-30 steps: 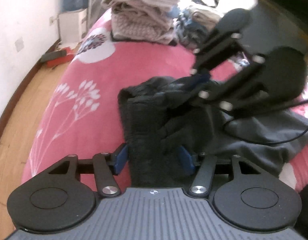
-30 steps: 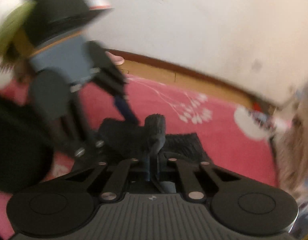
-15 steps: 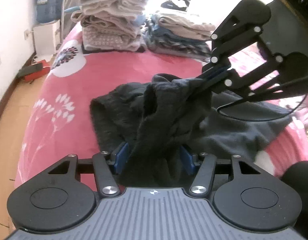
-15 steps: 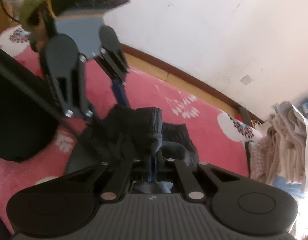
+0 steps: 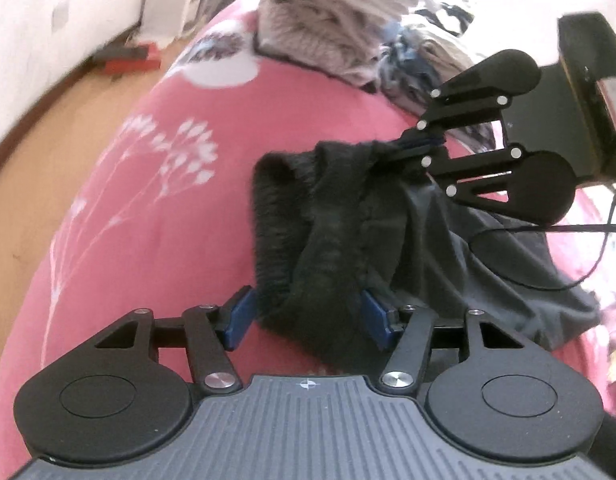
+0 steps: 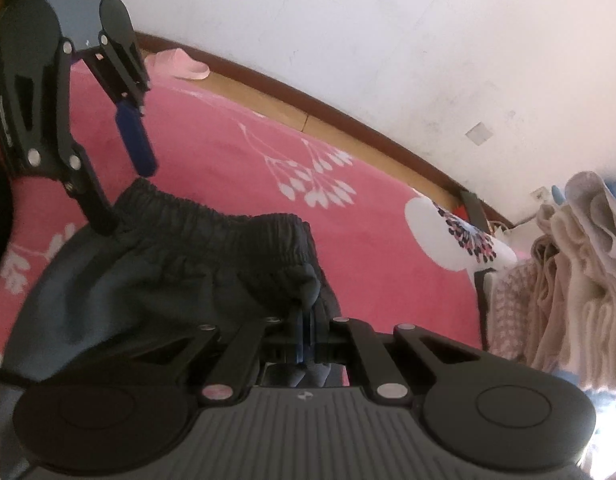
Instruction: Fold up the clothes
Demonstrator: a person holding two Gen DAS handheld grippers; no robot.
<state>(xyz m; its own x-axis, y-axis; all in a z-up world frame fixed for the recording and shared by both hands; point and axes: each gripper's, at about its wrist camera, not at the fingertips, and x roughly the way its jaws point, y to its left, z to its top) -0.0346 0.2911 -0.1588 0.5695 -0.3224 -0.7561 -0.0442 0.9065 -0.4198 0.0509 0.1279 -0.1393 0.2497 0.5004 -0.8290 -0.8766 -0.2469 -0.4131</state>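
A pair of black shorts [image 5: 332, 232] with an elastic waistband lies on the pink flowered bedspread [image 5: 147, 220]. My left gripper [image 5: 305, 312] straddles one end of the bunched waistband. Its jaws are opening: the cloth runs between the blue pads, and the left pad [image 5: 239, 316] stands slightly off it. In the right wrist view the shorts [image 6: 167, 264] lie spread, and the left gripper's blue pad [image 6: 135, 144] hangs just above the waistband. My right gripper [image 6: 305, 320] is shut on a pinch of waistband at the other end; the left wrist view shows this gripper [image 5: 420, 144] too.
Stacks of folded clothes [image 5: 320, 28] sit at the far end of the bed; in the right wrist view the stacks [image 6: 568, 272] are on the right. A black cable [image 5: 548, 232] trails over the shorts. Wooden floor [image 5: 27, 152] and a white wall border the bed; a pink slipper [image 6: 179, 66] lies there.
The waistband, held up in a bunch half a second ago, has come down and spread out on the bedspread. Both grippers sank with it, and the left one rolled.
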